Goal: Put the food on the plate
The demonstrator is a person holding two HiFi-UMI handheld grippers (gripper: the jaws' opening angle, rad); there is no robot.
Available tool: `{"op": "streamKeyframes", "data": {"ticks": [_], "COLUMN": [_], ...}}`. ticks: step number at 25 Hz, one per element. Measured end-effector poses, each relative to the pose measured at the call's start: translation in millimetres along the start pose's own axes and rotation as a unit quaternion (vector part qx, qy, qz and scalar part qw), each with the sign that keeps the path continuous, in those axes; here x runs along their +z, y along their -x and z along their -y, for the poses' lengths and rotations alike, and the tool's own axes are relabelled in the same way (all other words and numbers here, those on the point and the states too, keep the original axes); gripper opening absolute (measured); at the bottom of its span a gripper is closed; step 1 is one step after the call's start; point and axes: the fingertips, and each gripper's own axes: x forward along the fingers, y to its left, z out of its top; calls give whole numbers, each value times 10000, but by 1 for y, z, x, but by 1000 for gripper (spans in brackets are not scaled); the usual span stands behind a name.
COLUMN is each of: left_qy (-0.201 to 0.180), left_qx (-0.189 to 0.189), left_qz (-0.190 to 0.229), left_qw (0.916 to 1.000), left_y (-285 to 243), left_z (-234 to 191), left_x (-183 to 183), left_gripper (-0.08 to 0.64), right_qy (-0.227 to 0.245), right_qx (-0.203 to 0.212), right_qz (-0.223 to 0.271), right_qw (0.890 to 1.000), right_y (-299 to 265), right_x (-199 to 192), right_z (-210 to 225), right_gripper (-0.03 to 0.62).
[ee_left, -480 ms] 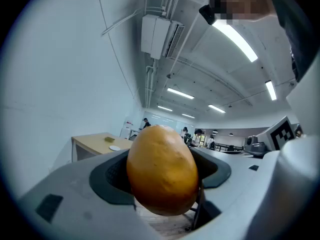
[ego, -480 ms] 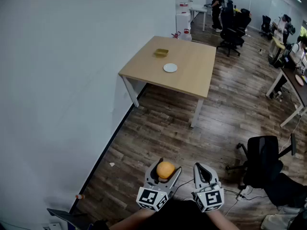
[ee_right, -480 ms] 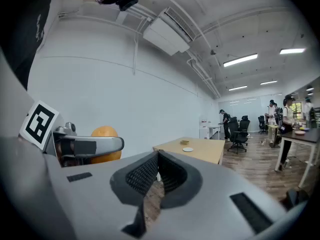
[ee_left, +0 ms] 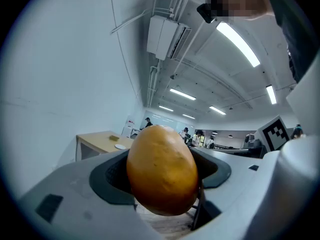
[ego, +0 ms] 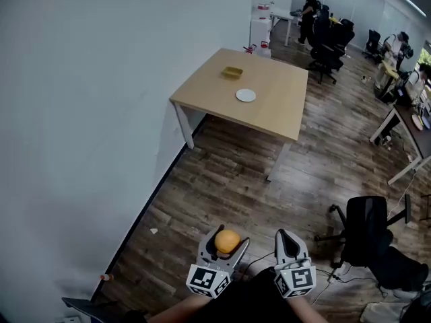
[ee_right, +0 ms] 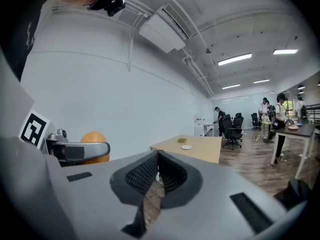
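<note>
Well away from the bench [ego: 273, 110], down at the near edge of the head view, the left gripper [ego: 230, 234] is clenched on the round orange-yellow food [ee_left: 161, 170], jaws spread wide with a pad against each side of it. The food is up off the wooden floor [ego: 222, 180], well apart from the bench. The right gripper [ee_right: 158, 159] is just beside the left one, on the side further from the bench's wall edge, jaws closed together with nothing between them. The white plate [ego: 246, 95] lies on the bench top, roughly mid-bench, bare. A small yellowish box [ego: 233, 73] sits on the bench near the plate, on the far side of it, not touching it. The bench stands with one edge against the white wall [ego: 87, 113]. A black office chair [ego: 367, 237] stands on the floor well clear of the bench, on the right gripper's side. Past the far end of the bench there are more desks and chairs, with people standing there, too small to detail. In the right gripper view the food shows off to the left, held in the other gripper, with the bench and plate far off ahead.
</note>
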Motion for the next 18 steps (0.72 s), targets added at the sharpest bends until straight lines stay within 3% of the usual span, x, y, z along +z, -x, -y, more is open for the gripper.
{"op": "streamKeyframes", "data": {"ticks": [11,18], "left_qy": [239,187], "left_qx": [183,274], "left_qz": [-7,-47], "left_qw": [9995,9994], "left_y": [5,-32], "left_z": [-47,-70], "left_x": [0,-1], "left_gripper": [330,330], "right_qy": [206,84], "right_qx": [85,187], "right_qz": [-166,-100], "right_qw": [9996,9997], "right_y": [-35,-77], "right_x": [-2,-1], "right_z": [-15,6], "right_gripper": [60,60]}}
